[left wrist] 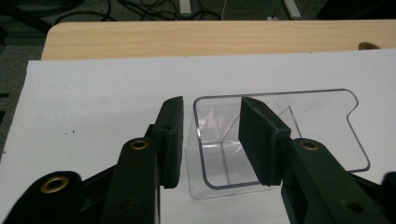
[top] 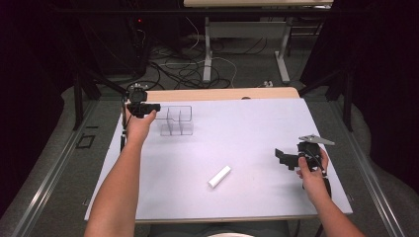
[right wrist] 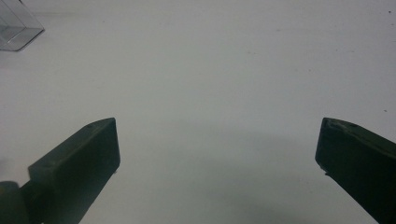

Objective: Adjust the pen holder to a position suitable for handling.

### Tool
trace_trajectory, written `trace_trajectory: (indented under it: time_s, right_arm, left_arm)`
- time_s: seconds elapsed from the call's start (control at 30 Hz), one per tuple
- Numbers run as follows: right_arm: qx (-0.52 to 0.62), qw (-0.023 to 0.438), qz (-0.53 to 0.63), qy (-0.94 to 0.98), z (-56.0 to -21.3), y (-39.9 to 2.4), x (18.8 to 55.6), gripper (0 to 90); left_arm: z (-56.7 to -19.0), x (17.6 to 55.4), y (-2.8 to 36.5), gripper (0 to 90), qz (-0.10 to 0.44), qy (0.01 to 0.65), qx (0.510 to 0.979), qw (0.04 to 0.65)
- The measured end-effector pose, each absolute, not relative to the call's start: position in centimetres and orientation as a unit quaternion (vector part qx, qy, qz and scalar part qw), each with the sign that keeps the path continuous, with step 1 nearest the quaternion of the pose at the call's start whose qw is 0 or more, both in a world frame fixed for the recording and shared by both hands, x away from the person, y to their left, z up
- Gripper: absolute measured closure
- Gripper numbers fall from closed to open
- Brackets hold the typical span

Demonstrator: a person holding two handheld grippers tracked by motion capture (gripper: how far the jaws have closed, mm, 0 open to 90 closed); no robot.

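- Left gripper (left wrist: pixel 210 140) at ten o'clock: jaws apart, straddling the clear tray's (left wrist: pixel 327 121) wall, not yet clamped.
- Right gripper (top: pixel 289 157) at four o'clock: jaws wide apart, holding nothing.
- White block (top: pixel 219 176) lies untouched on the counter (top: pixel 257 128).

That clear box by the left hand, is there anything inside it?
The clear box looks empty: through its walls you see only its own dividers and the white sheet beneath. One pad of the left gripper dips inside and covers a small part of the near compartment.
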State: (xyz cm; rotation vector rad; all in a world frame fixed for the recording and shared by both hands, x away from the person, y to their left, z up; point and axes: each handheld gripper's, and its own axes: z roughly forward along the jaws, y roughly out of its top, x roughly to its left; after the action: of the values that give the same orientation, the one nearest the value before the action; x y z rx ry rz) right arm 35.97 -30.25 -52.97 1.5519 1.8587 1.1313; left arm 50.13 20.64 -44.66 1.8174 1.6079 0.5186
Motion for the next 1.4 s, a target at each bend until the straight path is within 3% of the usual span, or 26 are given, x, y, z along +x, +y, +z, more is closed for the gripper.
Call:
trace_trajectory:
  time_s: [0.77,1.4]
  right_arm:
    - [0.564,0.221,0.409,0.682,-53.2,-30.1,36.1,0.0]
    - [0.56,0.217,0.403,0.691,-53.5,-30.0,36.3,0.0]
  left_arm:
    - [-46.6,51.1,20.3,80.9,0.172,0.638,0.696,0.282]
    - [-47.1,51.1,19.8,86.8,0.179,0.65,0.688,0.268]
